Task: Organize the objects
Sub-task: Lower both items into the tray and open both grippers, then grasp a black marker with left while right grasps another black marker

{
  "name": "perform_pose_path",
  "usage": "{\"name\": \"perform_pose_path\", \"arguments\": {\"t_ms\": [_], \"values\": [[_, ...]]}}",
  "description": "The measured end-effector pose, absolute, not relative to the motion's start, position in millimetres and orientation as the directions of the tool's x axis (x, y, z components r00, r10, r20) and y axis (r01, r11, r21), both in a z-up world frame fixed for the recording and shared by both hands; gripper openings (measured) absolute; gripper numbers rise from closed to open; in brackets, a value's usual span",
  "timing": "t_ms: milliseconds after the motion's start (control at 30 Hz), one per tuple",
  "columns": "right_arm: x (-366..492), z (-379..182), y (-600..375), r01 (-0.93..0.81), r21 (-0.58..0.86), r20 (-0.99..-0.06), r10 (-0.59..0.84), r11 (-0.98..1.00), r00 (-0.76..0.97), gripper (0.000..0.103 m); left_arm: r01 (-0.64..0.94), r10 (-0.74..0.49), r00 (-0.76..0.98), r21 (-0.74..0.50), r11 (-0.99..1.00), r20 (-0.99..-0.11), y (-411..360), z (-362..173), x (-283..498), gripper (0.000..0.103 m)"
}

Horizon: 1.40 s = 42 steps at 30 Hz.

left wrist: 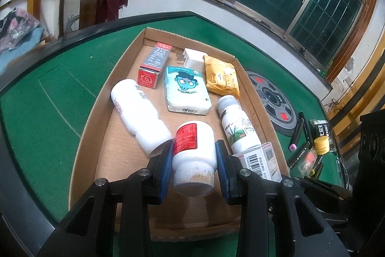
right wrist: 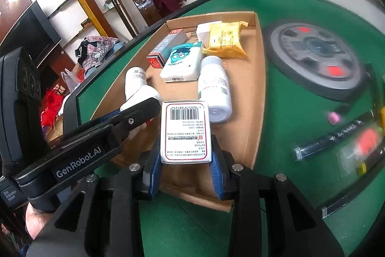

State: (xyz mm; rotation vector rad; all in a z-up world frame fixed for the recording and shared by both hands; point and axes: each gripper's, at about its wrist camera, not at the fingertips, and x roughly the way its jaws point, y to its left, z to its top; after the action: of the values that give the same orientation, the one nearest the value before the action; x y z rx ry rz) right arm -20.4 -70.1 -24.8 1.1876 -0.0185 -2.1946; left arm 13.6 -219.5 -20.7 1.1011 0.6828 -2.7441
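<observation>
Left claw point(left wrist: 194, 161) clamping red-labelled bottle point(left wrist: 194, 148), right claw point(right wrist: 185, 161) gripping barcoded box point(right wrist: 185, 131), markers point(right wrist: 336, 134) blurred.

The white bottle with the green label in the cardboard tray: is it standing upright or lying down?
Lying down. The bottle rests on its side on the floor of the tray, its cap pointing toward the yellow packet.

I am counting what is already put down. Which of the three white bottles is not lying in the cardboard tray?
The squat bottle with the red label: the left gripper holds it above the tray, cap toward the camera. The other two lie there.
</observation>
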Motion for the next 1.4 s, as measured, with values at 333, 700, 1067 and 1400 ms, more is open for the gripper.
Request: {"name": "perform_pose_path", "arguments": {"t_ms": [333, 700, 1067, 1400], "values": [[-15, -26, -81, 0.563, 0.206, -0.769, -0.488, -0.801, -0.413, 0.033, 0.262, 0.052, -0.718, -0.339, -0.904, -0.694, -219, -22, 14, 0.03], [-12, -22, -78, 0.569, 0.249, -0.777, -0.512, -0.784, -0.367, 0.041, 0.269, 0.05, -0.724, -0.348, -0.898, -0.688, -222, -13, 19, 0.03], [-10, 0, -33, 0.498, 0.357, -0.718, -0.573, -0.79, -0.395, 0.045, 0.243, 0.047, -0.738, -0.33, -0.912, -0.673, -207, 3, 24, 0.03], [-15, 16, 95, 0.305, 0.434, -0.668, -0.53, -0.848, -0.522, 0.047, -0.011, 0.183, -0.726, -0.254, -0.967, -0.663, -125, 21, 16, 0.03]]}}
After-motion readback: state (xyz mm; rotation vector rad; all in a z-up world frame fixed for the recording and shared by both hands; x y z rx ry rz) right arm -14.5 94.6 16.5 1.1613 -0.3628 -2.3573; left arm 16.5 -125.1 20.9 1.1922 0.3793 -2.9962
